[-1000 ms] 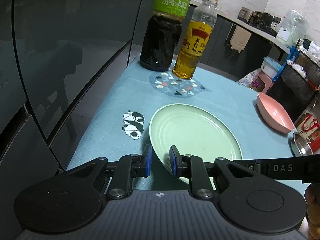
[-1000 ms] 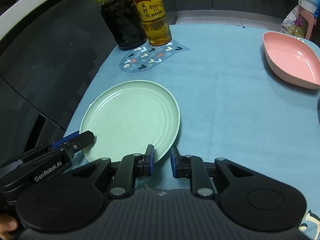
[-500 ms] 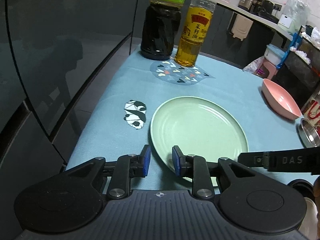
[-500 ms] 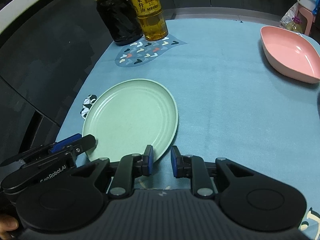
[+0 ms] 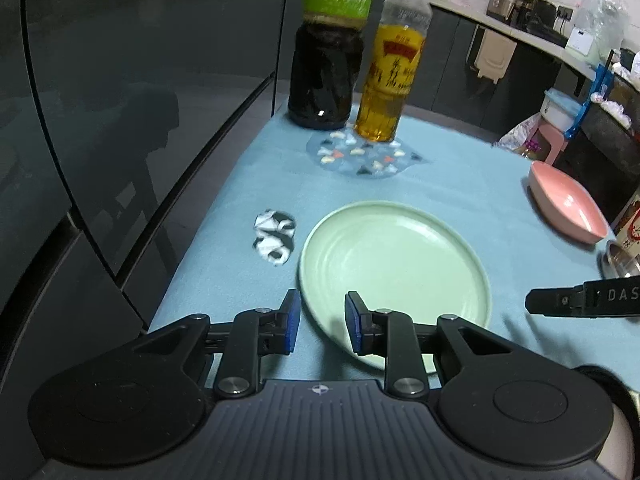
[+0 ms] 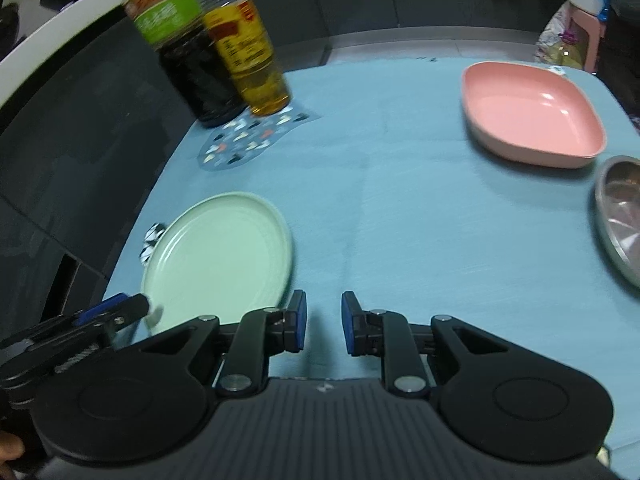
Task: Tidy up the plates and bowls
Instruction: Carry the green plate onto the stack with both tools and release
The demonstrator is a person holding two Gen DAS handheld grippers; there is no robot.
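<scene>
- Left wrist view: left gripper (image 5: pixel 320 322) has its jaws parted, holding nothing; the near rim of the green plate (image 5: pixel 394 276) lies between the blue pads (image 5: pixel 291 322). Contact with the rim cannot be told.
- Green plate rests flat on the blue tablecloth (image 5: pixel 460 184). Beyond the plate: dark sauce bottle (image 5: pixel 326 60) and oil bottle (image 5: pixel 388 68), side by side. Right of the plate: pink dish (image 5: pixel 568 208), well apart.
- Tip of the right gripper (image 5: pixel 580 300) shows just right of the plate.
- Right wrist view: right gripper (image 6: pixel 323 326) has its jaws apart and empty, over bare cloth just right of the plate (image 6: pixel 220 260).
- Far right of the plate: pink dish (image 6: pixel 528 114), then steel bowl (image 6: pixel 620 220) at the frame edge.
</scene>
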